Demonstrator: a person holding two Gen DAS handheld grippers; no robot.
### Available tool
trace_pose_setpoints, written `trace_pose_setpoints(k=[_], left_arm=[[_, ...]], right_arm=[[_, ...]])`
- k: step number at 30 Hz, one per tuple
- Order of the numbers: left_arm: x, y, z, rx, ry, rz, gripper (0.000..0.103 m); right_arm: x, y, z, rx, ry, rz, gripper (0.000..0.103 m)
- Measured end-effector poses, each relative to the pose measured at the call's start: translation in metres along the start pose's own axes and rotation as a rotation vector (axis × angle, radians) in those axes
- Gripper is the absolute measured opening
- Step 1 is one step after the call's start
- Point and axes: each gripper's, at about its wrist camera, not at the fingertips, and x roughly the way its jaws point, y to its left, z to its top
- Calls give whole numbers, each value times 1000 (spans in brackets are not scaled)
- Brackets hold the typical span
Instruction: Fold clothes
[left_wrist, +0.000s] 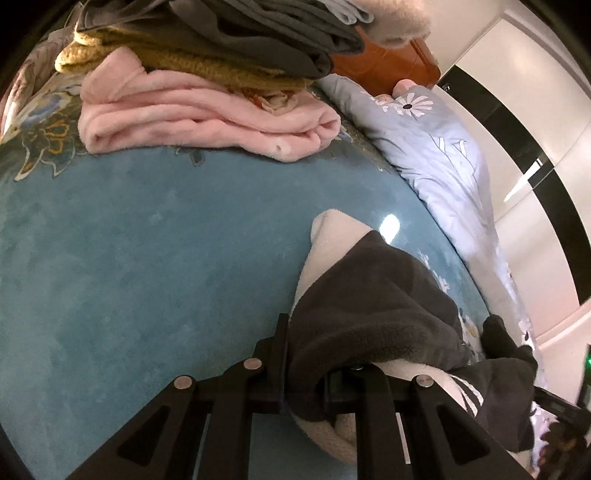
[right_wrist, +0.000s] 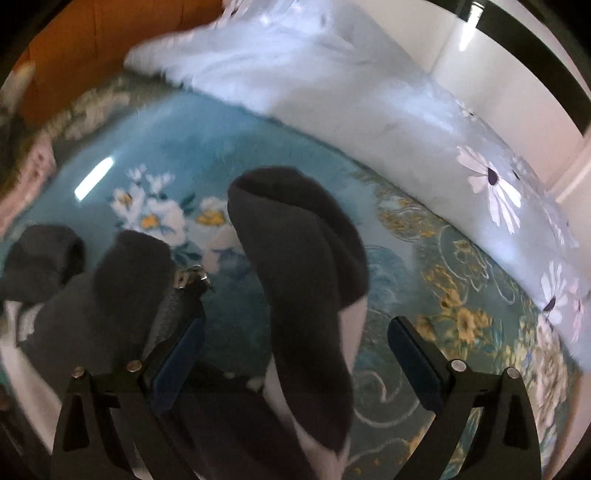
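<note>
On the teal floral bedspread (left_wrist: 129, 258), left gripper (left_wrist: 303, 373) is clamped tight on a fold of a dark grey fleece jacket (left_wrist: 369, 314) with cream lining; fabric bunches over the near-closed jaws and hides one finger. White stripes (left_wrist: 467, 397) show on the jacket low right, no brand name or writing readable. Jacket lies on the bedspread just ahead of the gripper. Far side of the bed: stack of folded clothes, pink fleece (left_wrist: 207, 118) at the bottom, mustard knit (left_wrist: 177, 62) on it, dark grey garment (left_wrist: 258, 33) on top. Pale blue daisy-print duvet (left_wrist: 443, 155) runs along the right edge.

Right wrist view, blurred: right gripper (right_wrist: 295, 354) stands wide open, blue pads (right_wrist: 177, 362) apart, nothing pinched. A dark grey sleeve (right_wrist: 306, 266) with cream lining lies between the fingers, pads not pressing it. Metal zipper pull (right_wrist: 190, 278) sits by the left finger. Same duvet (right_wrist: 369, 103) behind, daisies visible.
</note>
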Motion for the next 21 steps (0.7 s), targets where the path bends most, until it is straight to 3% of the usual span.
trace_pose_setpoints(k=[4,5,8,11,15,18,21], left_arm=[[-2,2,0,10,-1,-8,16],[-2,2,-1,12,0,-9,16],[-1,2,-1,18,4,-10,16],[-2,0,-1,29,3,-11,16],[-2,0,-1,35,7,-20,16],[-3,0,-1,42,6,-26,16],[-3,-2,-2,54,4,-23,16]], right_arm=[[18,0,8,-20,2,-316,100],[17,-5,7,-3,-7,-356,100],[7,-16,-3,-48,-64,-607,100],[-5,-47,-21,-12,-76,-703,100],[-36,-109,-54,161,-124,-798,100],[-66,-168,-93,321,-158,-865,100],[-81,-221,-147,488,-142,-870,101]])
